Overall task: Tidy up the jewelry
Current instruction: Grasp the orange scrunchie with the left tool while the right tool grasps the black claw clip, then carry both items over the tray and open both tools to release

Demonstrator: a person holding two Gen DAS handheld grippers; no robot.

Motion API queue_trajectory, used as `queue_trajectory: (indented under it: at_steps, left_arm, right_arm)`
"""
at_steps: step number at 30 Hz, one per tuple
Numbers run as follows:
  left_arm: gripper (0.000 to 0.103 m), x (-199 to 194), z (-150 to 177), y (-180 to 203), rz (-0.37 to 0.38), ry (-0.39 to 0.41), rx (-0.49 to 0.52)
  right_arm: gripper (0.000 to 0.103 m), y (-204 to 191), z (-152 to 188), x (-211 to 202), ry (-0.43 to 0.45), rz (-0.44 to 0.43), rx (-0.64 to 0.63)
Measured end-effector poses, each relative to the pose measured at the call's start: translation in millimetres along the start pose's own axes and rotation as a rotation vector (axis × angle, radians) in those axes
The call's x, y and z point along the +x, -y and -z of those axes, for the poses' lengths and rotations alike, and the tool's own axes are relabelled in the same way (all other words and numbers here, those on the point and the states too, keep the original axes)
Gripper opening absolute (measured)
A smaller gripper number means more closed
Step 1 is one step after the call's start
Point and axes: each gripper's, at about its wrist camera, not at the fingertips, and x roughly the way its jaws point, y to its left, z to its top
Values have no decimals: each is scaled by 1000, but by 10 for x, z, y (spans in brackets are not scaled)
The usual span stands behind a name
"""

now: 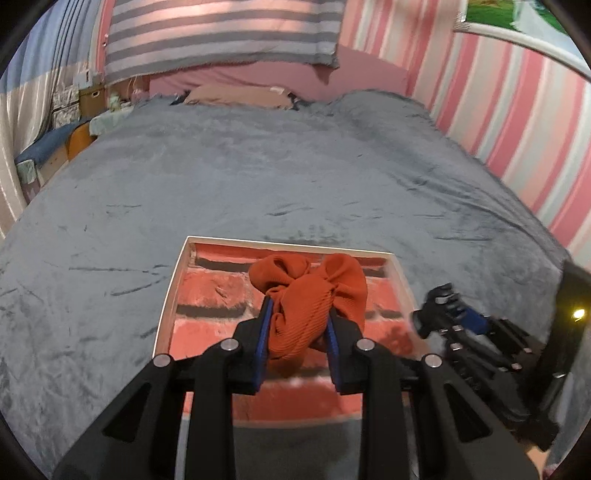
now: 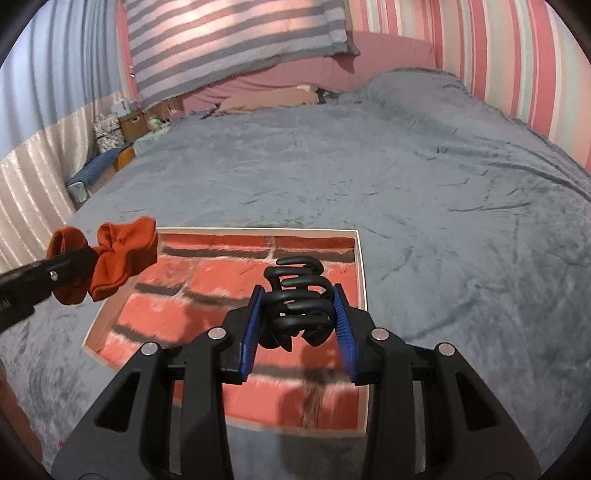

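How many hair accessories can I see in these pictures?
2. The orange scrunchie is held in the left claw; the black hair clip is in the right claw. None seems hidden.

right tongs [image 1: 448, 310] blurred, board's [image 1: 177, 280] near edge hidden

Black claw [image 1: 299, 325] — blue pads, silver screws

Bed: a wide bed [image 2: 332, 177] fills my view, under a rumpled grey plush blanket [image 1: 258, 177].
Head of the bed: a pink headboard [image 1: 280, 74], with a grey-and-pink striped cloth [image 1: 221, 33] draped over it.
Right wall: a wall [image 1: 517, 122] in pink, white and pale stripes.
Left side: pale curtains [image 2: 33, 177] and a cardboard box [image 2: 133, 123] by the bed's far left corner.
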Motion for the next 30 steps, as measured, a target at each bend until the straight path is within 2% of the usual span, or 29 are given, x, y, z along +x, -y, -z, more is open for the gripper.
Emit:
queue_trajectory:
  at_steps: [4, 8, 13, 20, 23, 25, 27, 30]
  left_arm:
    - [26, 471, -34, -154, -61, -44, -18]
    - [26, 939, -8, -322, -124, -91, -17]
    - [26, 1256, 49, -464, -162, -127, -11]
    - [27, 1453, 73, -586, -193, -167, -20]
    - [36, 1510, 96, -576, -225, -189, -4]
    - [45, 1509, 90, -556, -251, -191, -4]
    - [46, 1493, 77, -565, -251, -188, -12]
    - [47, 1423, 65, -545, -243, -183, -13]
  right_arm:
    - [37, 15, -154, 400, -57, 23, -2]
    - [37, 9, -171, 735, -103, 54, -17]
    - [37, 11, -149, 1080, -151, 84, -35]
    - [37, 83, -136, 1364, -217, 97, -30]
    - [37, 78, -128, 1424, -240, 98, -35]
    - [42, 80, -119, 1439, -249, 93, -35]
    - [53, 86, -130, 1398, -232, 88, -28]
    - [56, 95, -167, 1290, -198, 72, -20]
